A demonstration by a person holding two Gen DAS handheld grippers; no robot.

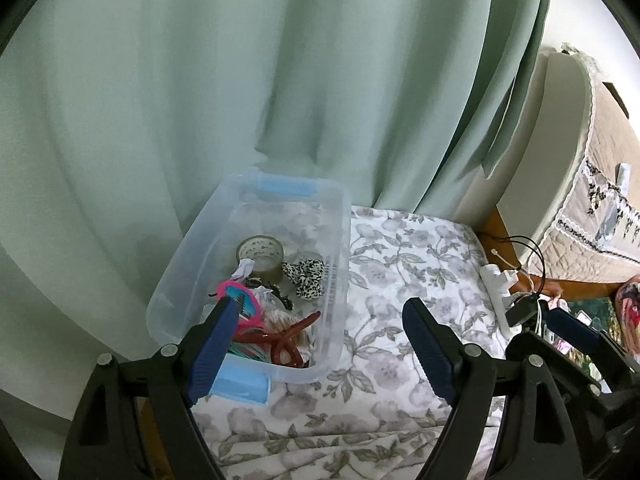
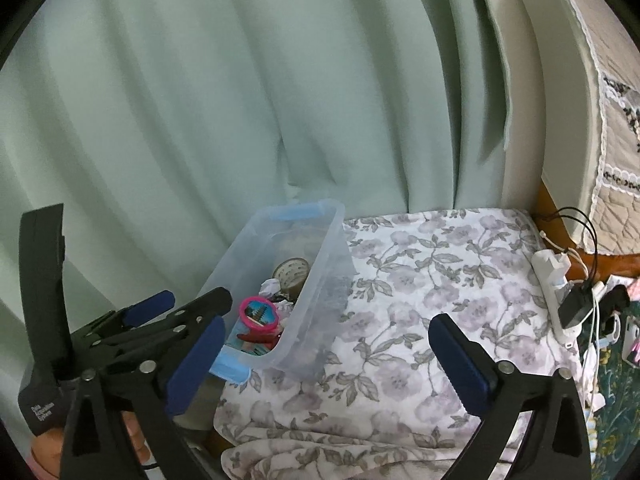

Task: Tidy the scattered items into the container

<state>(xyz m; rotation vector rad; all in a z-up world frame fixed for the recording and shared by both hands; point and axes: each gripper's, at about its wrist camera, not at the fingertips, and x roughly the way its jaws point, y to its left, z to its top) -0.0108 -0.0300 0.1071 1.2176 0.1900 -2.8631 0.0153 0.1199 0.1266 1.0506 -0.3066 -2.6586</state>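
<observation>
Left wrist view: left gripper jaws spread wide, nothing between them, pointing down at the floral bedspread. Clear plastic container with blue latches sits on the bedspread ahead-left of the tool, against the green curtain; the left blue pad overlaps its near edge in the picture, contact can't be confirmed. Inside the container: tape roll at the far side, leopard-print scrunchie just right of it, crumpled white paper, pink-rimmed round mirror nearer the tool, red hair claw closest to the near wall, dark hair tie between them. Right gripper shows at the right edge of this view, beside a white power strip with a black adapter and cables. Right wrist view: right gripper jaws at full spread, empty, over bare bedspread. Container lies ahead-left of it, same items visible inside, mirror on top. Left gripper appears at the left of this view, beside the container's near end, a person's hand on its handle. Power strip is off to the right, well apart from the container.
</observation>
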